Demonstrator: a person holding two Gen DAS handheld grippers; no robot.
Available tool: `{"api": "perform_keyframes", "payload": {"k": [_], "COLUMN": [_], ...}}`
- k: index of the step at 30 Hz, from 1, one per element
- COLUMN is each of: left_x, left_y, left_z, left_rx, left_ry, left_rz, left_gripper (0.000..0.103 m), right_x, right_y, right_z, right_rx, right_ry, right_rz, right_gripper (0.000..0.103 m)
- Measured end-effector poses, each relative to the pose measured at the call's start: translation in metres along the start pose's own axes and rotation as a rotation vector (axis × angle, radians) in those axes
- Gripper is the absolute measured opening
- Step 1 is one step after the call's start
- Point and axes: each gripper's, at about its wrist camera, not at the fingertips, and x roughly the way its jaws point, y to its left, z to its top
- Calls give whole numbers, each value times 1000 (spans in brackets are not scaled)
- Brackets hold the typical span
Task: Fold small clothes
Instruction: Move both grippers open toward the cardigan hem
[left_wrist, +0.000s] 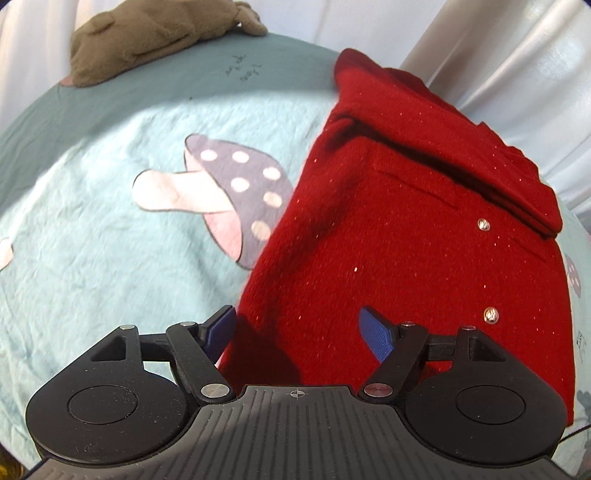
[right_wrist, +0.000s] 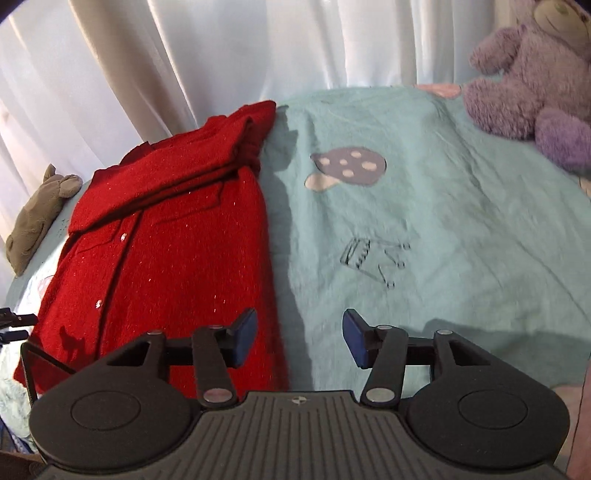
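Observation:
A small red knit cardigan (left_wrist: 388, 236) with shiny buttons lies flat on the light blue bedsheet (left_wrist: 92, 240), its sleeves folded across the top. My left gripper (left_wrist: 297, 328) hovers open over the cardigan's lower left edge, nothing between its blue pads. In the right wrist view the same cardigan (right_wrist: 173, 251) lies to the left. My right gripper (right_wrist: 300, 338) stands open above the cardigan's right edge and the bare sheet (right_wrist: 424, 240), holding nothing.
A brown plush toy (left_wrist: 147, 40) lies at the far edge of the bed, and a purple plush bear (right_wrist: 535, 85) sits at the far right. White curtains (right_wrist: 184, 55) hang behind the bed. Mushroom prints (left_wrist: 221, 192) mark the sheet.

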Motion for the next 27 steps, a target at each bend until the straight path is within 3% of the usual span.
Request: {"api": "perform_keyframes", "payload": {"k": [5,9,13,20,27], "left_x": [-1,-7,1,3,4], "left_y": [22,31,36,46,51], "left_z": [-13,-18,-21,-23,-23], "left_rx": [-81,-68,-82,-87,-73], "left_ry": [52,61,131,159,182], "left_rz": [-42,-63,-105,-148,-156], "left_gripper": [78,78,68,56,44], "right_x": [16,26,33,37,41], "right_y": [-16,-22,-28,-41,-42], "right_z": [-20,-31,-36,-34,-37], "right_rx": [115,161,206,249,286], "right_ry": [92,136,155,162,181], "right_rz": [136,211,246,241,313], "right_gripper": [51,51,51,51,51]}}
